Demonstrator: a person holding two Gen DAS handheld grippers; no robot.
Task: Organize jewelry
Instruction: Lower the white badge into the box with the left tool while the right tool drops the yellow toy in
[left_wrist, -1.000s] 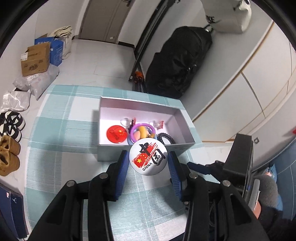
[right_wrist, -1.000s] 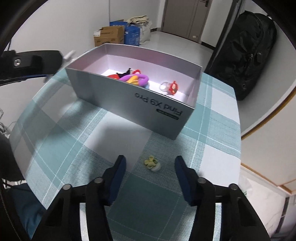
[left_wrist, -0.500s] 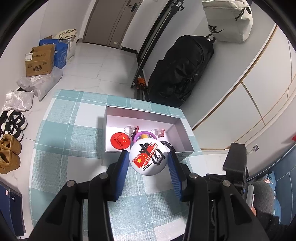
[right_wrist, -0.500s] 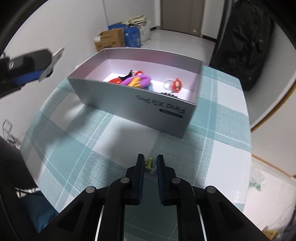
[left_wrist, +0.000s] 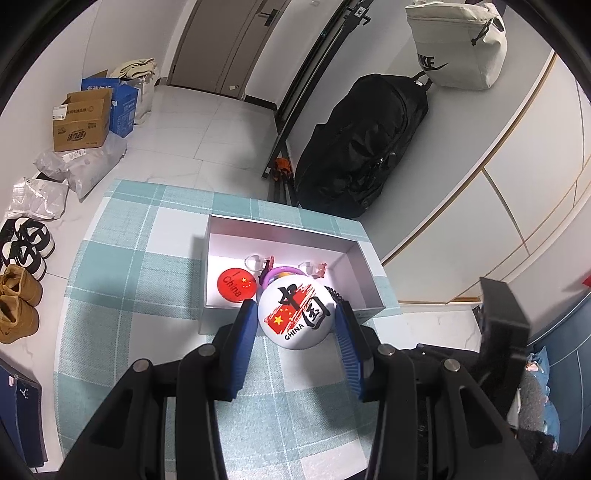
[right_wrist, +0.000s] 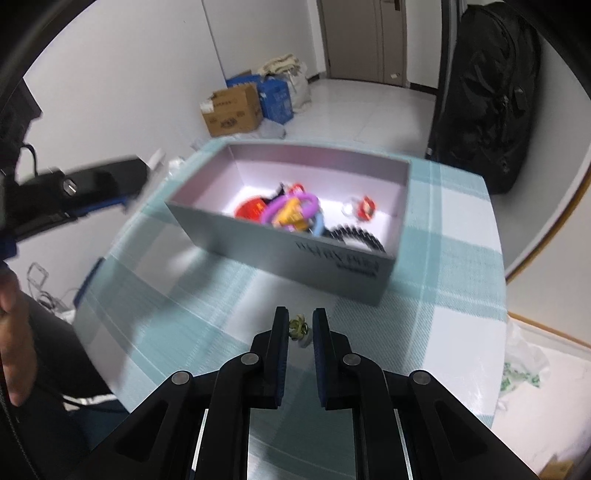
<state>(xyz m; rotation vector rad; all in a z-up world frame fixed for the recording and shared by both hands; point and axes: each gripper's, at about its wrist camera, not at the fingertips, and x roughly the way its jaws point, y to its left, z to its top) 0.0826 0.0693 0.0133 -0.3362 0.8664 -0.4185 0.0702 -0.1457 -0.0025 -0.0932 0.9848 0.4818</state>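
While the left gripper (left_wrist: 296, 318) holds the white round badge (left_wrist: 296, 316) just at the near wall of the grey box (left_wrist: 364, 266), the right gripper (right_wrist: 299, 328) is closed on the small green flower piece (right_wrist: 298, 326), which next must go carefully into that box.

This is a lived-in home, most likely the entry area of an apartment. Pairs of shoes (left_wrist: 22, 273) line the pale tiled floor (left_wrist: 207, 136) beside a closed door (left_wrist: 225, 44). Cardboard and blue cartons (left_wrist: 83, 120) and plastic parcel bags (left_wrist: 77, 168) sit against the wall (deliveries, by the look of the labels). A large black backpack (left_wrist: 358, 147) leans on the white built-in cabinets (left_wrist: 509, 177), with a cream sports bag (left_wrist: 458, 40) above it. The counter wears a teal checked tablecloth (left_wrist: 140, 266), domestic rather than workplace; the right wrist view is too blurred to add more.
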